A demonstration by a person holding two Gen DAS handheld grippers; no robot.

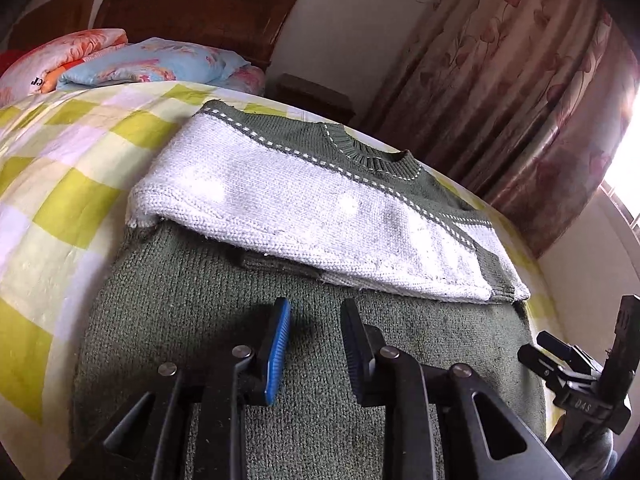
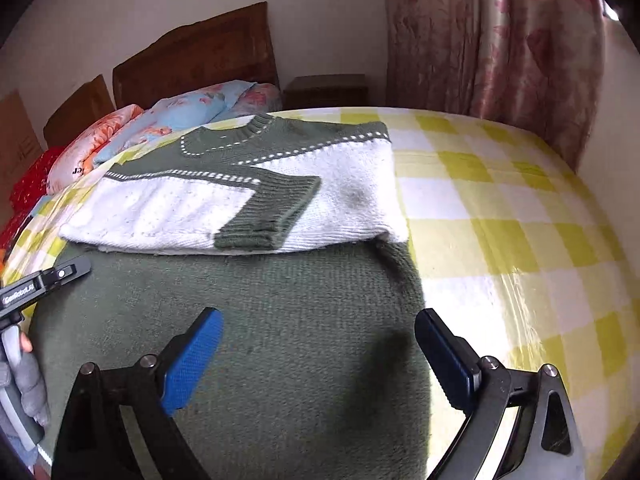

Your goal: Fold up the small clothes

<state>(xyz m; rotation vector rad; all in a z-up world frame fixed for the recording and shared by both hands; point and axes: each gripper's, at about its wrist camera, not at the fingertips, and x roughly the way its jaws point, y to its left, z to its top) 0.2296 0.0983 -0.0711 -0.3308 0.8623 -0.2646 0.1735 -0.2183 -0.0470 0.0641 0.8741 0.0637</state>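
The green-and-white sweater [image 1: 304,216] is spread on the checked bed [image 2: 500,200], sleeves folded across its chest. Its green lower part is seen beneath both grippers: the left gripper [image 1: 316,320] with fingers slightly apart, the right gripper [image 2: 320,328] with fingers wide apart, nothing clamped.

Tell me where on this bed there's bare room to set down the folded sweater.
The widest free patch is the checked bedspread on the sweater's side toward the curtain. A narrower strip of bedspread lies on the sweater's other side, below the pillows. The head of the bed is crowded with pillows and folded bedding, right up to the sweater's collar.
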